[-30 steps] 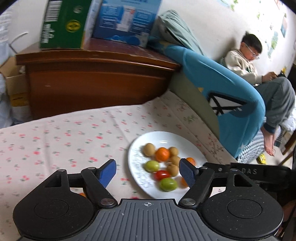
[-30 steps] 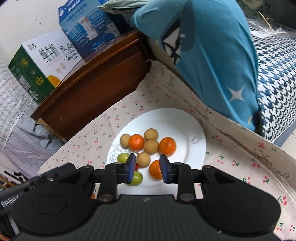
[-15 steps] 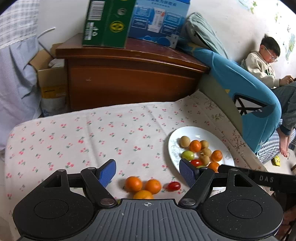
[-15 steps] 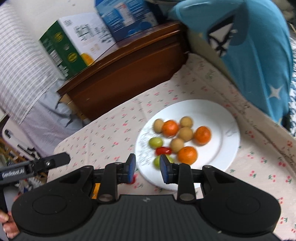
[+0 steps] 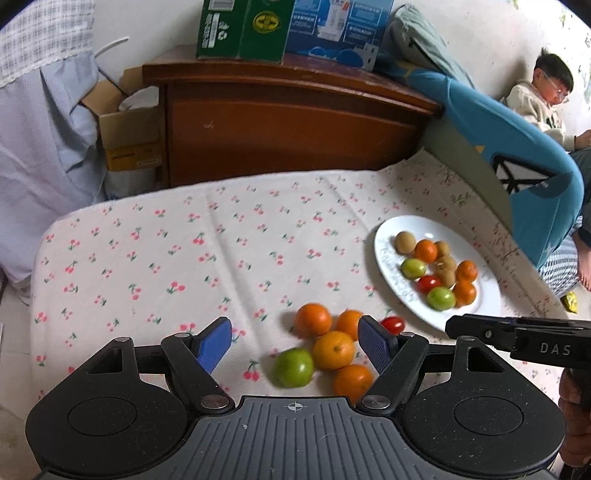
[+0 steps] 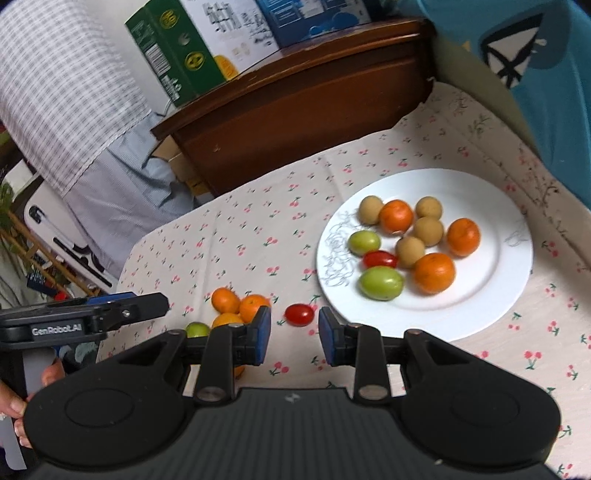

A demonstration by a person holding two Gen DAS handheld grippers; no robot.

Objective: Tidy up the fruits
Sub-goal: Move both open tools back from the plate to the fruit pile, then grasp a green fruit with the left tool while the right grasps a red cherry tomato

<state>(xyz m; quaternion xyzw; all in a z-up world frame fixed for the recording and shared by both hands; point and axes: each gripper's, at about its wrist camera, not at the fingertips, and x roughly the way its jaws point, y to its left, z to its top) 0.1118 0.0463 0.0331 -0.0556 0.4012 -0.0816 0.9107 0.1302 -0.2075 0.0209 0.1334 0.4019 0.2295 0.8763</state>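
Left gripper [image 5: 294, 338]: your jaws stand wide apart and press on nothing; the loose fruit shows between and beyond them.
Right gripper [image 6: 292, 334]: your jaws are drawn close together with only a narrow gap and nothing in it.
Tabletop [image 5: 147, 266]: one, covered with a pale cloth printed with small red cherries.
Round white ceramic plate [image 6: 495, 280]: one, on the right of the tabletop, holding ten fruits.
Small orange citrus on the plate [image 6: 433, 272]: three, lying among the other fruit.
Tan round longans [image 6: 427, 230]: four, clustered in the far half of the plate.
Green plums on the plate [image 6: 380, 283]: two, on its left side.
Red cherry tomato on the plate [image 6: 379, 259]: one, lying between the two green plums.
Loose orange citrus [image 5: 313, 320]: four, bunched together on the cloth left of the plate and near your left gripper.
Loose green plum [image 5: 293, 367]: one, just beside the bunch on its near left.
Loose red cherry tomato [image 6: 299, 314]: one, on the cloth between the bunch and the plate's rim, just beyond your right jaws.
Brown wooden cabinet [image 5: 288, 125]: one, behind the far edge of the tabletop.
Cartons: two on the cabinet, one green box [image 5: 240, 29] and one blue box [image 5: 332, 26].
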